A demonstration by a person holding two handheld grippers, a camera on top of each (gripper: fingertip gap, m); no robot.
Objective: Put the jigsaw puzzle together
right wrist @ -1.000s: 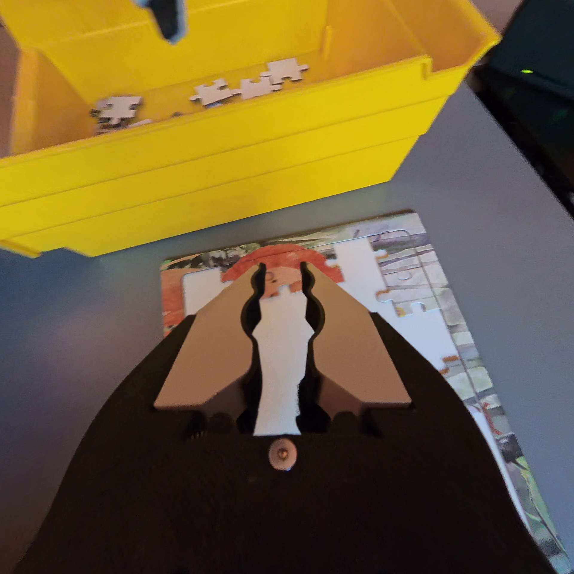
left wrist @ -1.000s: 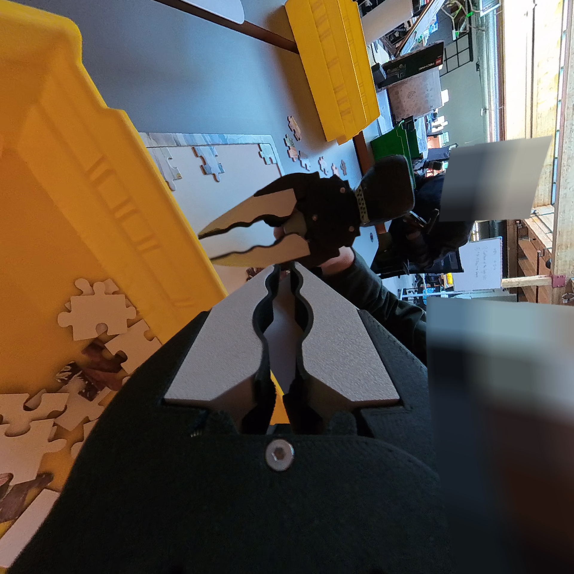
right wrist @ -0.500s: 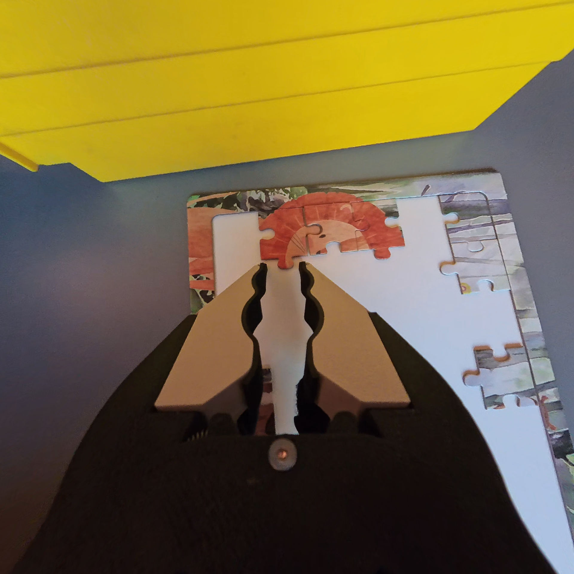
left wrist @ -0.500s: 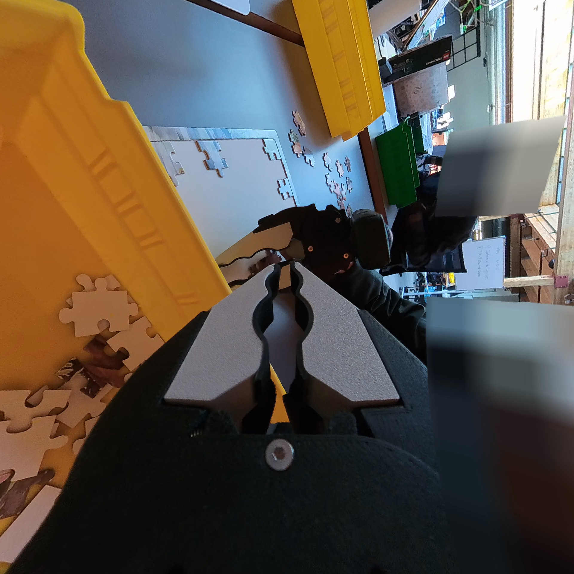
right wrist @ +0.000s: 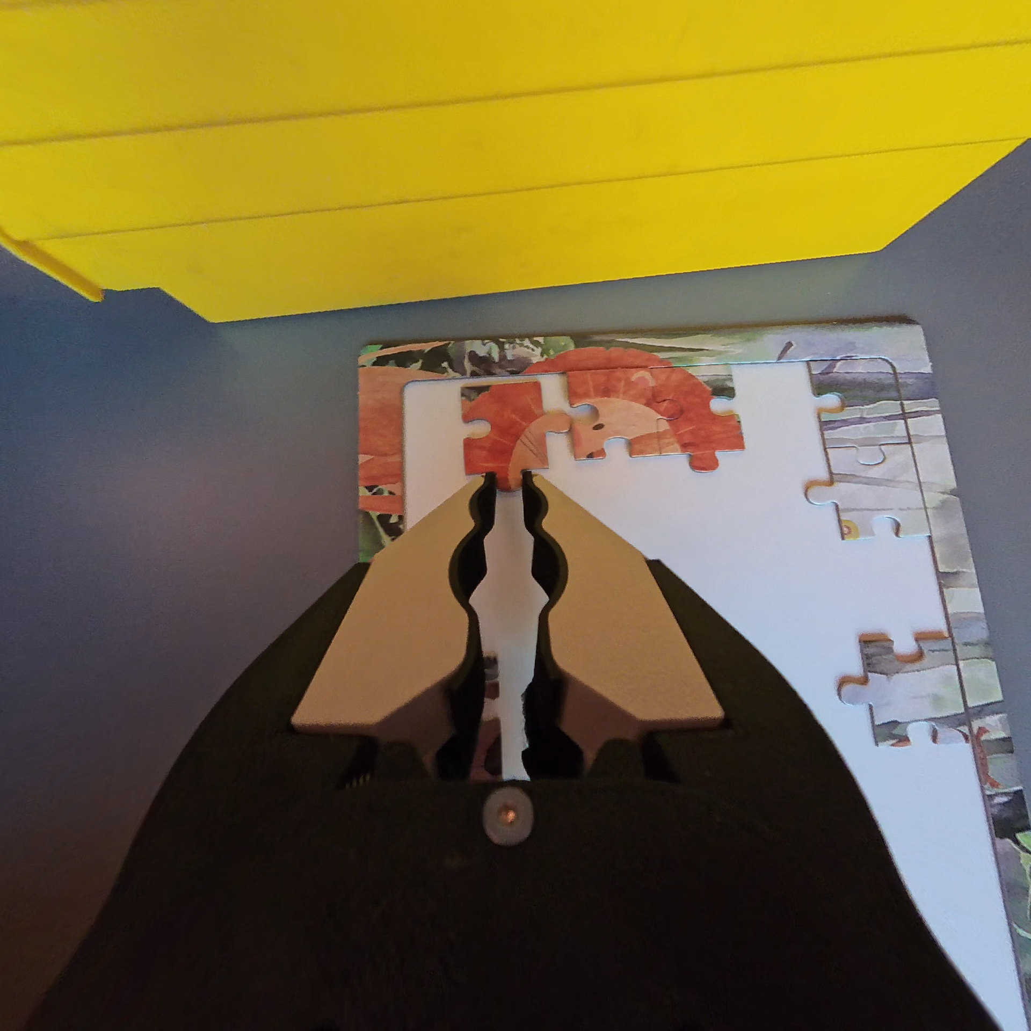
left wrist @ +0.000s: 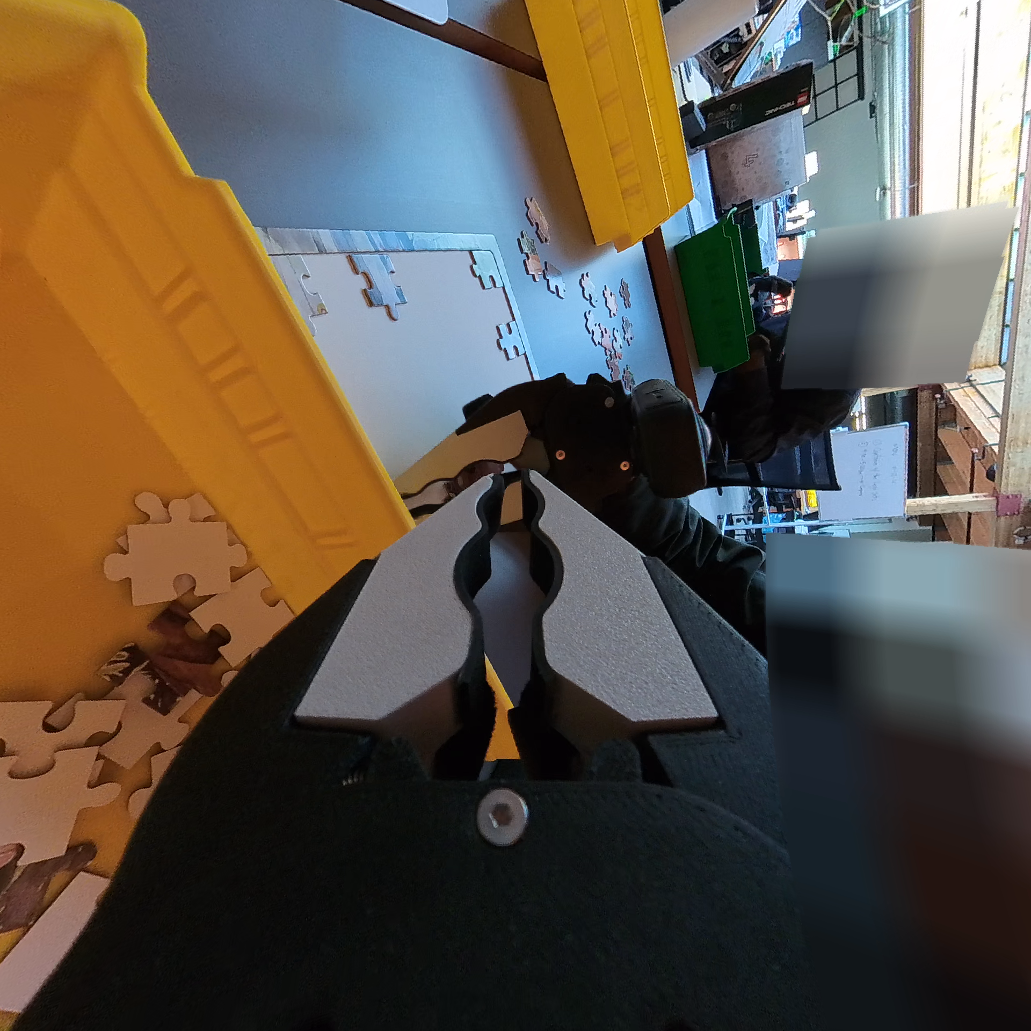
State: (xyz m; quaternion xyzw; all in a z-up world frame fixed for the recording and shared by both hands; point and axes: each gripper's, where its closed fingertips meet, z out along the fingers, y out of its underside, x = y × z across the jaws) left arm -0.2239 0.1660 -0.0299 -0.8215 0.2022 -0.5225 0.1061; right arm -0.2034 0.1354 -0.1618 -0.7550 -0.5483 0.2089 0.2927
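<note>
My right gripper (right wrist: 509, 478) is shut on the bottom tab of an orange puzzle piece (right wrist: 505, 427) lying on the white puzzle board (right wrist: 697, 558). That piece sits a small gap left of two joined orange pieces (right wrist: 658, 424). Grey-green pieces (right wrist: 870, 502) line the board's right edge. My left gripper (left wrist: 510, 482) is shut and empty, held over the rim of the yellow bin (left wrist: 167, 335), which holds several loose pieces (left wrist: 173, 558). The right gripper (left wrist: 446, 474) also shows there, low over the board (left wrist: 418, 357).
The yellow bin (right wrist: 502, 167) stands just beyond the board. In the left wrist view several loose pieces (left wrist: 602, 318) lie on the grey table, with a second yellow bin (left wrist: 613, 111) and a green bin (left wrist: 714, 301) beyond. A person's dark sleeve (left wrist: 697, 558) is behind the right gripper. The grippers' ends are close to 15 cm from one another.
My right gripper moved forward to the orange pieces and closed on the left one's tab. That piece now sits apart from its neighbours. The left gripper has barely moved.
</note>
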